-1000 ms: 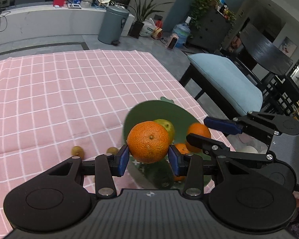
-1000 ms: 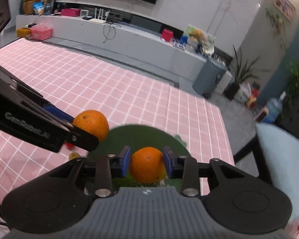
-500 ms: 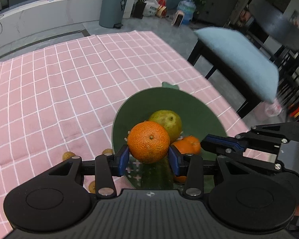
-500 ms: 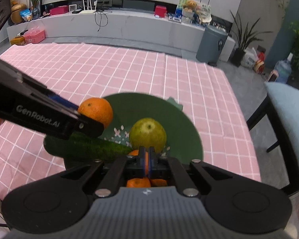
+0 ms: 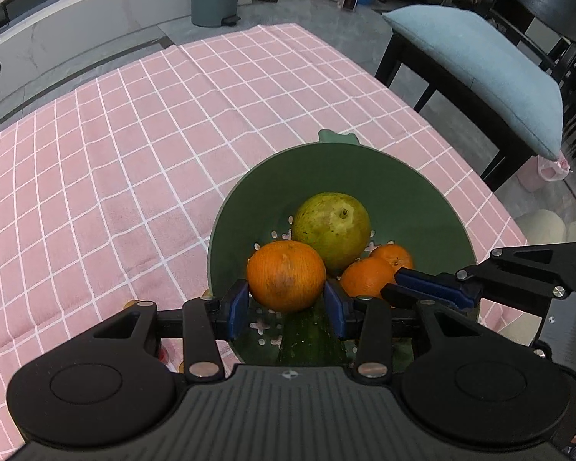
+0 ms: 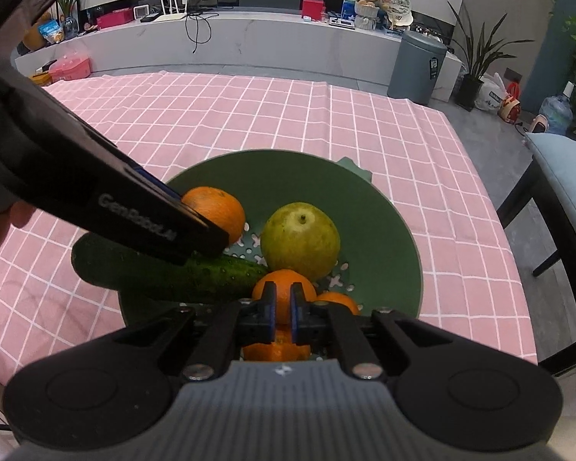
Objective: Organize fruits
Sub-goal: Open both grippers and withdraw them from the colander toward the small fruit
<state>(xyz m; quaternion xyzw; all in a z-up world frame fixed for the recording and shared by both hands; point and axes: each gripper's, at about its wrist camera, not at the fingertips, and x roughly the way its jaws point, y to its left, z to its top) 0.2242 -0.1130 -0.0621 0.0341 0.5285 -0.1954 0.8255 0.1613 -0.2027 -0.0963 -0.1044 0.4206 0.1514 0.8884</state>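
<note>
Between the blue pads of the left tongs (image 5: 286,303) sits the large round orange (image 5: 286,274), gripped at its sides and held low over the near wall of the dark green plastic colander bowl (image 5: 422,207), just above the dark green cucumber (image 5: 311,332) that lies across the rim. Beside it in the bowl rest a yellow-green pear (image 5: 331,226) and two small mandarins (image 5: 366,277). My judgement: ease the orange down into the free floor left of the pear, not onto the cucumber, and spread the pads only once it bears on the bowl, or it may roll out. Right tongs (image 6: 283,309), pads nearly together and holding nothing, hover close over the mandarins; better lifted away first. Beneath all lies the pink checked cloth on the table (image 5: 134,153)
</note>
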